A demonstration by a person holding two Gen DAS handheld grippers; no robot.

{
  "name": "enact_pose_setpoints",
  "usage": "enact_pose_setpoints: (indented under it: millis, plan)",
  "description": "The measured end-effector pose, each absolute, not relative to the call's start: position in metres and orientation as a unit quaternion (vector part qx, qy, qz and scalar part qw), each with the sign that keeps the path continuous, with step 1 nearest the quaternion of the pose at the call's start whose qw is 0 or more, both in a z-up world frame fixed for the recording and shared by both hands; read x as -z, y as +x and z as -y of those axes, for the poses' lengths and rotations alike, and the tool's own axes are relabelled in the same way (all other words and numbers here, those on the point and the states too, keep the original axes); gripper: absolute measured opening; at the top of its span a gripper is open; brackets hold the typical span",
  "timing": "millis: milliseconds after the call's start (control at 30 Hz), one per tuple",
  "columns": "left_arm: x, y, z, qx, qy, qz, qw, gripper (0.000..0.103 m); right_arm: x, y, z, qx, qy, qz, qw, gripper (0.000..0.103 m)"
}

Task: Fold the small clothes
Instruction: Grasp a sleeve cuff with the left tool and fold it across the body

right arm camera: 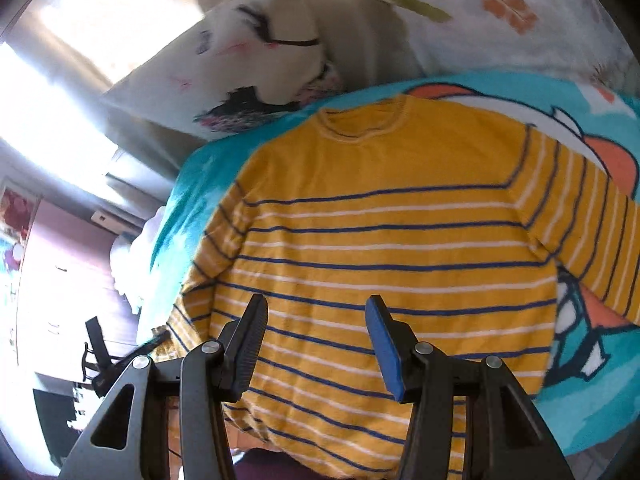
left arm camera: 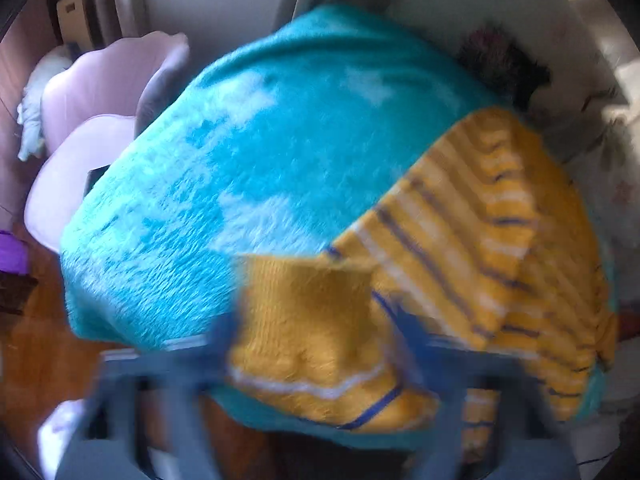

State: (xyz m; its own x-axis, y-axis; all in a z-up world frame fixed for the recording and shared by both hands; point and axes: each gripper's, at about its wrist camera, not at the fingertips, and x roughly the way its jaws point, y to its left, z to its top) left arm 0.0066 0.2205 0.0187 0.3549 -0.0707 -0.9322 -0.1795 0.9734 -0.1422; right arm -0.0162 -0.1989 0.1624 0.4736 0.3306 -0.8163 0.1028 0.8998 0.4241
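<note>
Left claw (left arm camera: pixel 316 344) grips the yellow sweater's (right arm camera: pixel 384 240) cuff (left arm camera: pixel 308 320) to fold the sleeve inward, while the right claw (right arm camera: pixel 316 344) hovers released above the bed (right arm camera: pixel 592 392).

The sweater (right arm camera: pixel 384 248) lies spread flat on a blanket (right arm camera: pixel 592 400) covering the bed, neck toward the pillow (right arm camera: pixel 224 64) behind it. In the blurred left view, its cuff (left arm camera: pixel 308 320) seems to sit between the left claw's (left arm camera: pixel 316 344) fingers, near the blanket's edge.
</note>
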Motion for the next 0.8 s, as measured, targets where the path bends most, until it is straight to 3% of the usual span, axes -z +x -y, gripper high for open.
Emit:
enact_pose_setpoints:
  millis: [67,133,433,800]
  plan:
    - [-0.024,0.009,-0.228,-0.028,-0.125,-0.572,0.81,0.013,-0.163,-0.014,0.188,-0.069,0.213,-0.508,0.832,0.055]
    - [-0.036,0.008,-0.246,-0.045,-0.151,-0.557,0.815,0.01,-0.163,-0.011,0.18,-0.071,0.213,-0.509,0.831,0.055]
    - [-0.13,0.029,-0.369,-0.158,-0.215,-0.426,0.865,0.01,-0.152,0.008,0.13,-0.113,0.168,-0.527,0.825,0.055]
    - [-0.186,0.072,-0.307,-0.055,-0.185,-0.373,0.907,0.01,-0.127,0.023,0.087,-0.129,0.107,-0.551,0.817,0.055]
